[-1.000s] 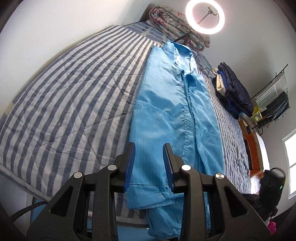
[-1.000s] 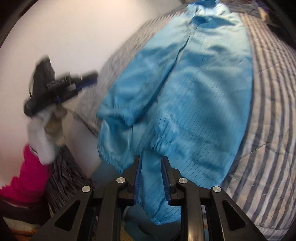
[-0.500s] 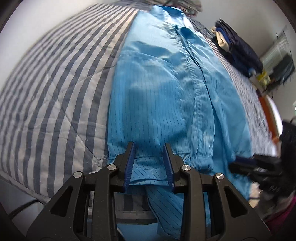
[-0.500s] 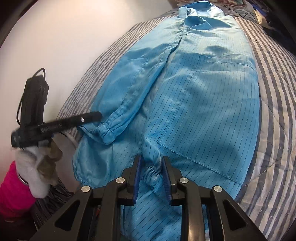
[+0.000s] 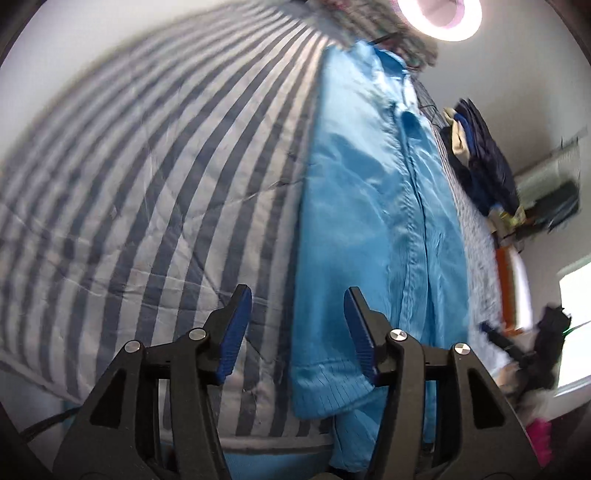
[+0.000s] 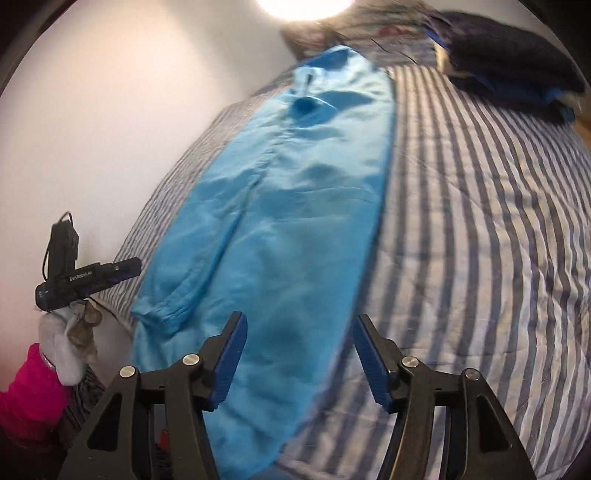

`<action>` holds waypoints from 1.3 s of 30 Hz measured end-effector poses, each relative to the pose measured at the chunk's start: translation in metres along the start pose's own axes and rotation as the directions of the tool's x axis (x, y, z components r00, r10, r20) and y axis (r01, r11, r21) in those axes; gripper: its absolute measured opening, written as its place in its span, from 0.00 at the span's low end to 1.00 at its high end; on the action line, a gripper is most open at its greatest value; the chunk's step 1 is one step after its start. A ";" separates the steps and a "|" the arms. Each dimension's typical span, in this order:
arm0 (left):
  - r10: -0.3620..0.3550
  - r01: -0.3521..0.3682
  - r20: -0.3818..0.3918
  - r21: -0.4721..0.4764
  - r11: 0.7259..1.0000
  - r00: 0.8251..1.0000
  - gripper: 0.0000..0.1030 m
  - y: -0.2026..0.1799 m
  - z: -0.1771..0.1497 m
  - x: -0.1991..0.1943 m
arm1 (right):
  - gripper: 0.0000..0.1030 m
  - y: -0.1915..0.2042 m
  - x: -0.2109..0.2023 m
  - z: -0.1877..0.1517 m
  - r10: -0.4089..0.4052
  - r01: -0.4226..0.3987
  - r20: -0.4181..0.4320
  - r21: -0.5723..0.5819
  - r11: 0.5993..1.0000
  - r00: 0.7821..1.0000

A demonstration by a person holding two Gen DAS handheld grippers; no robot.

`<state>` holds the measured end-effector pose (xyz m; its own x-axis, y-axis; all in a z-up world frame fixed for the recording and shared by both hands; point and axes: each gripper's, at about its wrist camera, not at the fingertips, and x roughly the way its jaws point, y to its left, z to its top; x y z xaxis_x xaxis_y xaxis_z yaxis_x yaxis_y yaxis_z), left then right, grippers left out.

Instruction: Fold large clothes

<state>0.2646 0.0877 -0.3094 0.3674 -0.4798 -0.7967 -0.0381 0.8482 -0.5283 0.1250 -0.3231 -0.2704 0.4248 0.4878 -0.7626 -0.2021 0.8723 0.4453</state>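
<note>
A long light-blue garment (image 5: 373, 221) lies lengthwise on the striped bed, collar at the far end, both sleeves folded in over the body. It also shows in the right wrist view (image 6: 280, 221), with a gathered cuff (image 6: 166, 314) near its left edge. My left gripper (image 5: 297, 325) is open and empty above the garment's near left edge. My right gripper (image 6: 299, 354) is open and empty above the garment's near right edge. The garment's hem hangs over the bed's near edge.
The striped quilt (image 5: 147, 184) covers the bed. A pile of dark folded clothes (image 6: 509, 55) sits at the far right of the bed. A ring light (image 5: 439, 14) and patterned pillow stand at the head. The other gripper (image 6: 85, 277) shows at the left.
Both grippers have opened wide and let go of the sleeve cuffs. Both have lifted and pulled back from the garment, which now lies with its sleeves folded in.
</note>
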 end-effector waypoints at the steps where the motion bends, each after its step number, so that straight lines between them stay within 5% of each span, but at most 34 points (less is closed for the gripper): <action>1: -0.027 0.026 -0.021 -0.037 0.999 0.999 0.52 0.008 0.004 0.005 | 0.63 -0.009 -0.002 -0.001 0.012 -0.012 -0.003 0.023 1.000 1.000; 9: -0.230 0.212 -0.073 -0.200 0.957 0.970 0.52 0.035 0.013 0.018 | 0.63 -0.052 0.012 -0.011 0.200 -0.190 -0.043 0.175 0.966 0.979; 21: -0.287 0.269 -0.166 -0.120 0.956 0.944 0.50 0.009 0.000 0.030 | 0.51 -0.038 0.038 -0.009 0.356 -0.340 -0.088 0.162 0.926 0.930; 28: -0.250 0.250 -0.225 -0.027 0.968 0.942 0.08 -0.017 -0.015 0.041 | 0.16 -0.018 0.054 -0.005 0.419 -0.401 -0.129 0.142 0.905 0.899; 31: -0.304 0.304 -0.211 -0.033 0.952 0.929 0.05 -0.027 -0.009 0.037 | 0.06 -0.006 0.049 0.001 0.451 -0.440 -0.092 0.112 0.891 0.888; 39: -0.433 0.434 -0.123 -0.019 0.900 0.893 0.03 -0.059 0.016 0.007 | 0.03 0.005 0.024 0.029 0.482 -0.484 0.054 0.064 0.873 0.875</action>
<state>0.2844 0.0377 -0.2786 0.2299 -0.8236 -0.5185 0.1072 0.5510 -0.8276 0.1595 -0.3079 -0.2726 0.3222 0.8448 -0.4272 -0.3260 0.5227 0.7878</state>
